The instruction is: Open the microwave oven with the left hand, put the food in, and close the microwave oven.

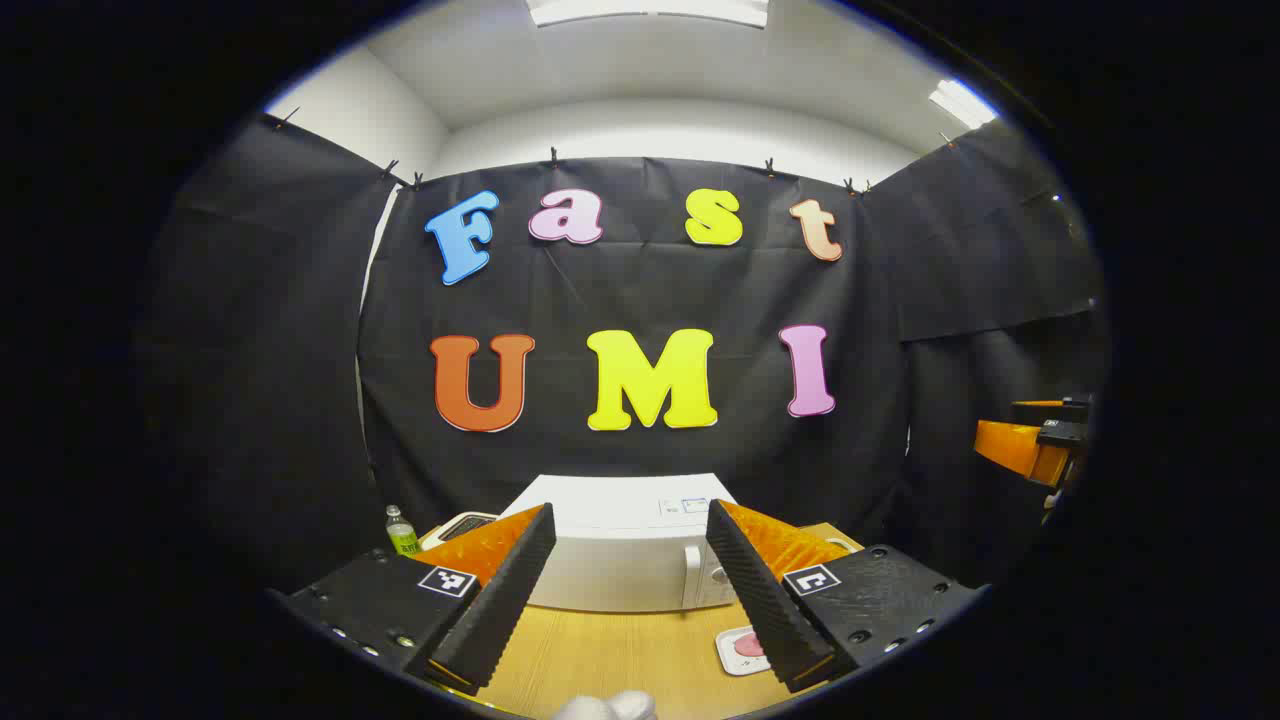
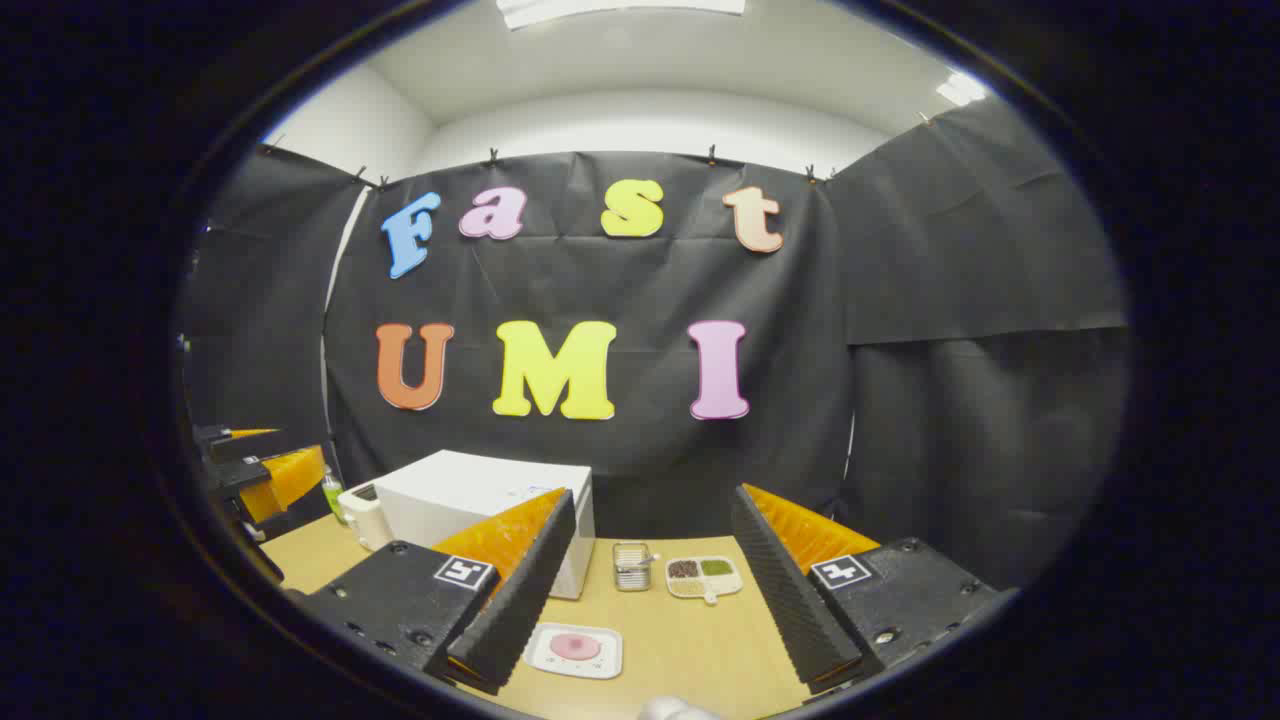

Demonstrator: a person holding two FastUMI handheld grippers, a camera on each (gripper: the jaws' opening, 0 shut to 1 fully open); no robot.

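I am looking at the white microwave oven (image 1: 620,555), and it is sitting at the back of the desk (image 1: 610,655), shut tight. In the left gripper view it is lying straight ahead of my left claw (image 1: 630,590), right in the gap between the two fingers, and its long side is running across my view. The knobs are showing on the right part of its front, so I am guessing the door takes up the rest of the front; I cannot make out a handle. My left claw is spread wide and holding nothing. It is not touching the oven and is hanging back from it over the desk.

In the right gripper view the microwave oven (image 2: 480,500) is lying off to the left of my right claw (image 2: 650,600), so the left claw is the one facing it, and that fits the job.

My right claw is spread wide too, and empty. The food, a pink round thing on a small white plate (image 2: 575,650), is resting on the desk in front of the oven, just below that claw. To the right of the oven a small metal box (image 2: 632,566) and a divided dish (image 2: 703,576) with dark and green bits in it are sitting side by side. A green bottle (image 1: 401,533) is standing to the left of the oven
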